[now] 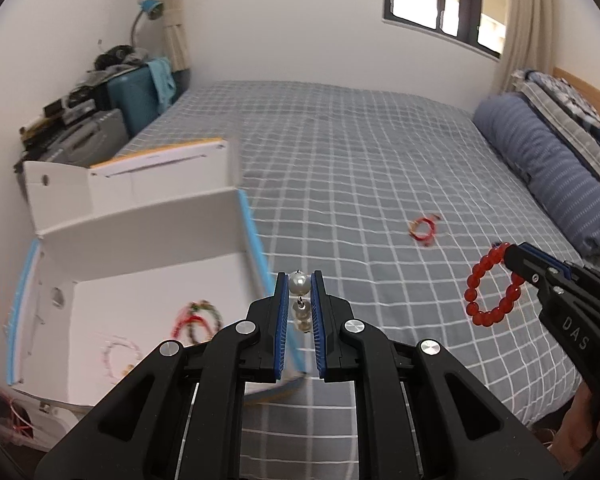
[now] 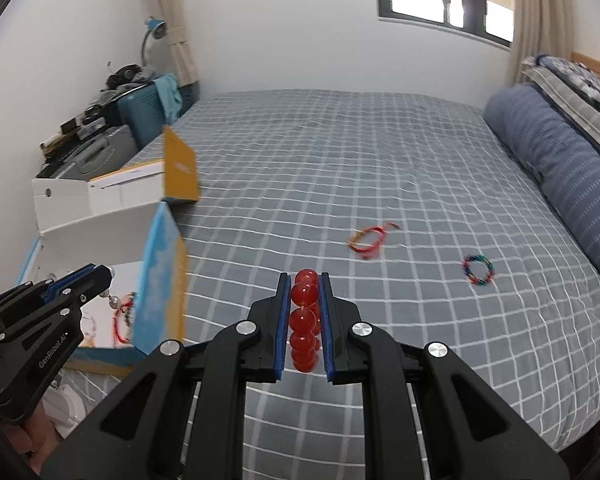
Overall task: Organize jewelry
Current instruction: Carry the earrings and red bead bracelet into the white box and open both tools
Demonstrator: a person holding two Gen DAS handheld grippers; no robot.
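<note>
Over the checked bed, both grippers are carrying jewelry.
Left wrist view: left gripper is pinching a pearl piece between narrow fingers, hanging beside the open white box, where bracelets are lying; right gripper is gripping a red bead bracelet in the air; a red cord bracelet is lying on the bed. Right wrist view: red beads are sitting clamped between the fingers; a multicolour bracelet is lying near the pillow.
</note>
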